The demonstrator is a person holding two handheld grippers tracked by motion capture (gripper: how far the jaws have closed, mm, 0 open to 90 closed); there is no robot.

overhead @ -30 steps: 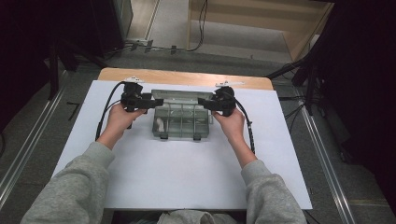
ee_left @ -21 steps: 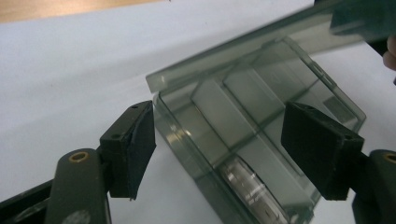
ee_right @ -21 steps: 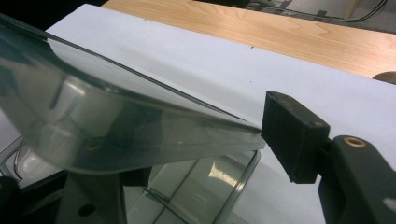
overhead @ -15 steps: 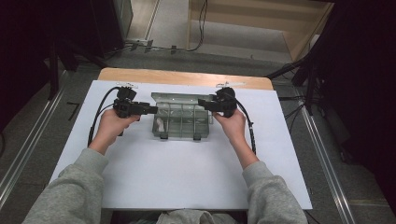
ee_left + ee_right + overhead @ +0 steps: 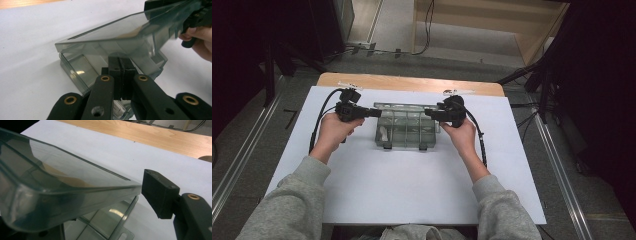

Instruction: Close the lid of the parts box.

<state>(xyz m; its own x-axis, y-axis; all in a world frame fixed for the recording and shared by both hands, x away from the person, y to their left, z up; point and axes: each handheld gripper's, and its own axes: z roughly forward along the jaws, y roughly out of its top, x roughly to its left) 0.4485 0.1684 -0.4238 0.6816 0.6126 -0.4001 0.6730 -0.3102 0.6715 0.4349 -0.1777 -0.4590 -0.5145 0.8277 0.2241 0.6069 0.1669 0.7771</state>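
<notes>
We have the clear plastic box [image 5: 406, 126] near the table's far edge, its lid [image 5: 110, 35] part-raised. The right gripper [image 5: 432, 113] pinches the lid's end; the left gripper [image 5: 373, 113], jaws pressed together, sits beneath it. Next, we judge, swing it fully back.

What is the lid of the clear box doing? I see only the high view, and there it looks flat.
Observer: In the left gripper view the lid stands tilted up above the box base.
Operator: Does the left tool hold it?
Observer: No. The left tool is shut, pads together, low under the lid.
Operator: And the right tool?
Observer: For the right tool, the right gripper view shows one pad beside the lid's edge. The other jaw is hidden, so the grip is uncertain.
</notes>
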